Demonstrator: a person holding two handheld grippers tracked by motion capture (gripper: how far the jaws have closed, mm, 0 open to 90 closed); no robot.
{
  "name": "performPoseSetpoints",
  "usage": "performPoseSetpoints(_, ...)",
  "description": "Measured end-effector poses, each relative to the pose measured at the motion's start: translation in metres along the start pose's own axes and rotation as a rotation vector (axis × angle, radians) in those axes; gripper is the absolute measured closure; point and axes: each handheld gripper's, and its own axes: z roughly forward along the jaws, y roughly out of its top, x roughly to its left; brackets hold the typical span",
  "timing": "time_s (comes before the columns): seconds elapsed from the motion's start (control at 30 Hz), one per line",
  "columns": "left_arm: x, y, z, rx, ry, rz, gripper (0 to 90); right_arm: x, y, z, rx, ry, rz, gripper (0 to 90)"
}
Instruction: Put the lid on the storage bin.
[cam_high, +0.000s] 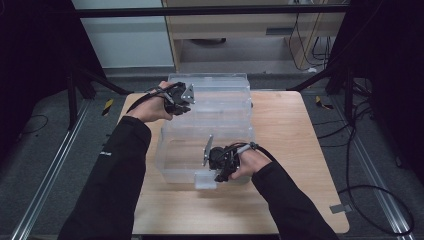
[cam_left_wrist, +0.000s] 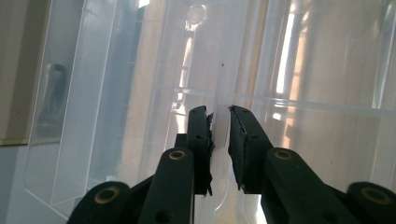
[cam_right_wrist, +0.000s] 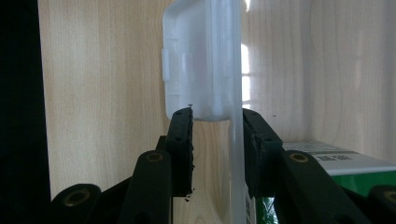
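Plastic, clear and thin-walled, makes up the storage bin that both hands are working on; it sits across the middle of the wooden counter, its lid area reaching toward the far edge. The step in hand looks like seating or freeing the lid and its latches. The right tool sits at the near wall, its jaws straddling the wall's edge just under the white latch flap, with a gap left on the flap's side, so whether it truly pinches the wall is uncertain. The left tool is at the far left corner of the bin, jaws nearly pressed together around a thin clear rib; contact looks likely but the transparency makes it hard to confirm. The next move probably calls for a firm hold at the far corner while the near latch is swung, with small, square motions so the thin plastic does not slip out. Layered clear walls blur where lid ends and tub begins, and a green-and-white box inside the bin is cut off at the frame edge.
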Motion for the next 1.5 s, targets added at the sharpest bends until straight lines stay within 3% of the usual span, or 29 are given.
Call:
performPoseSetpoints(0.3,-0.001,0.004,-0.005,0.019,-0.020,0.029,83.3,0.000,-0.001,0.000,-0.007,0.000,0.007,67.6)
performPoseSetpoints(0.7,-0.003,0.006,-0.012,0.018,-0.043,0.036,85.1,0.003,-0.001,0.000,0.001,-0.003,0.010,67.7)
performPoseSetpoints(0.9,-0.006,0.007,-0.017,0.011,-0.050,0.036,85.7,0.003,-0.003,0.000,-0.028,-0.010,0.008,67.7)
performPoseSetpoints(1.5,-0.026,0.009,-0.035,0.014,-0.050,0.079,86.5,0.005,-0.003,0.000,-0.028,-0.013,0.014,67.5)
